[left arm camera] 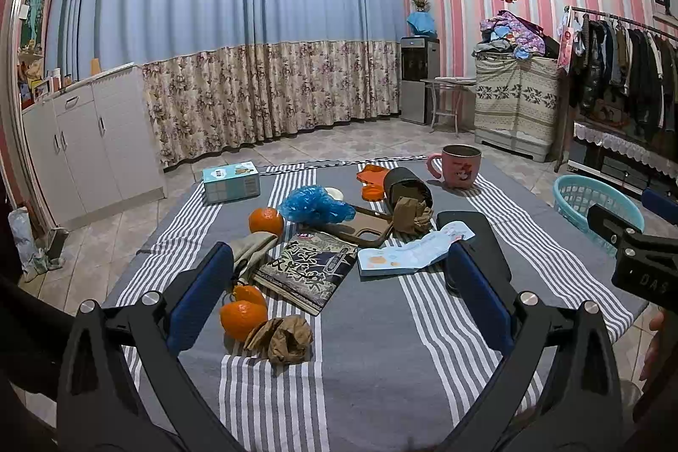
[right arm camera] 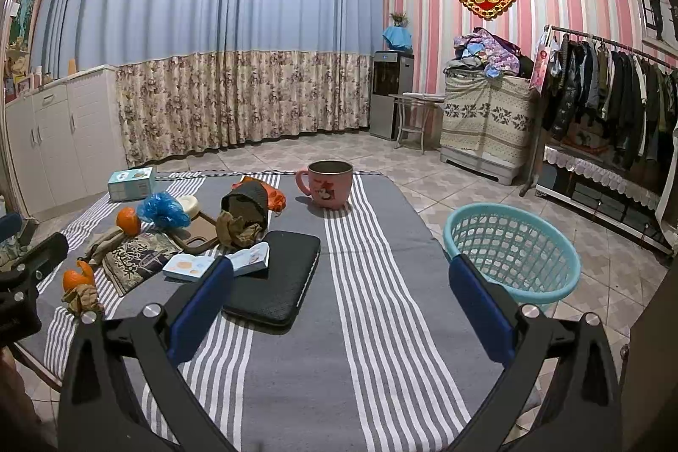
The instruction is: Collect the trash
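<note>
The left claw (left arm camera: 339,282) hovers above the striped-cloth counter (left arm camera: 381,367) with its blue fingers (left arm camera: 199,299) spread wide and nothing between them. Just inside its left finger lie a peeled orange with loose peel (left arm camera: 243,312) and a crumpled brown paper wad (left arm camera: 283,337), touching each other. Ahead, between the fingers, sits a dark printed snack packet (left arm camera: 307,269); a light blue leaflet (left arm camera: 407,255) lies just beside the right finger, partly on a black case (left arm camera: 474,236). Farther ahead are a whole orange (left arm camera: 265,220), a crumpled blue plastic bag (left arm camera: 315,205), a tipped dark cup with brown paper spilling out (left arm camera: 409,198), orange wrapping (left arm camera: 373,181), a pink mug (left arm camera: 457,166) and a tissue box (left arm camera: 231,181) at the far left. The right claw (right arm camera: 339,282) is likewise wide open and holds nothing, above a bare stretch of cloth, with the black case just inside its left finger. The teal basket (right arm camera: 512,248) stands on the floor off the counter's edge, just beyond the right claw's right finger.
</note>
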### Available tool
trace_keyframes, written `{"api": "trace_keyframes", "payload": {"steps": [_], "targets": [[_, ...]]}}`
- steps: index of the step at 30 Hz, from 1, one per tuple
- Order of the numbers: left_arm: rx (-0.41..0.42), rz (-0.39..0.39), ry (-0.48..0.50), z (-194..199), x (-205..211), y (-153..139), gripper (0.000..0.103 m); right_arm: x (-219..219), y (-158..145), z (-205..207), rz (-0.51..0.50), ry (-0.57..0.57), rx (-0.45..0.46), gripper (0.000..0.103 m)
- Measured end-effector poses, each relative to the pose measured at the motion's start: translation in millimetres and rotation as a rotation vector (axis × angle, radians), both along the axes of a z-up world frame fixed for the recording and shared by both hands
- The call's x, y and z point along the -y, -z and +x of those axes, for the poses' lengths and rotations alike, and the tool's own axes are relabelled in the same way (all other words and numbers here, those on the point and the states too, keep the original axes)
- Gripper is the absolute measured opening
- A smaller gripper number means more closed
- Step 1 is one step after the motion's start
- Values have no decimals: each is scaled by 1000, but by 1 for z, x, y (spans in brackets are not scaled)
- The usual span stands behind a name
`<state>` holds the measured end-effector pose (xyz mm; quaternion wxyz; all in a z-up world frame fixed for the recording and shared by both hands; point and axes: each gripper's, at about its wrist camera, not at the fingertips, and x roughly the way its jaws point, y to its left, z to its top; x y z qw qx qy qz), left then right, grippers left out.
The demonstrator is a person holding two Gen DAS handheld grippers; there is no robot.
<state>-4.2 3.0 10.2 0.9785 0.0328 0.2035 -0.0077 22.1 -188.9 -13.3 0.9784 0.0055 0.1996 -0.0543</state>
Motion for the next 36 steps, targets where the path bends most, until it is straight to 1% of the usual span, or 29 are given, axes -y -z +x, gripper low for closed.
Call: {"api": "trace_keyframes", "payload": {"steps": [11, 36], "targets": [[1, -1, 1, 1, 0, 1, 98, 7, 0, 0, -5, 5, 1, 99], [0, -1, 1, 0, -2, 0, 98, 7, 2, 1, -6, 9, 0, 99]]}}
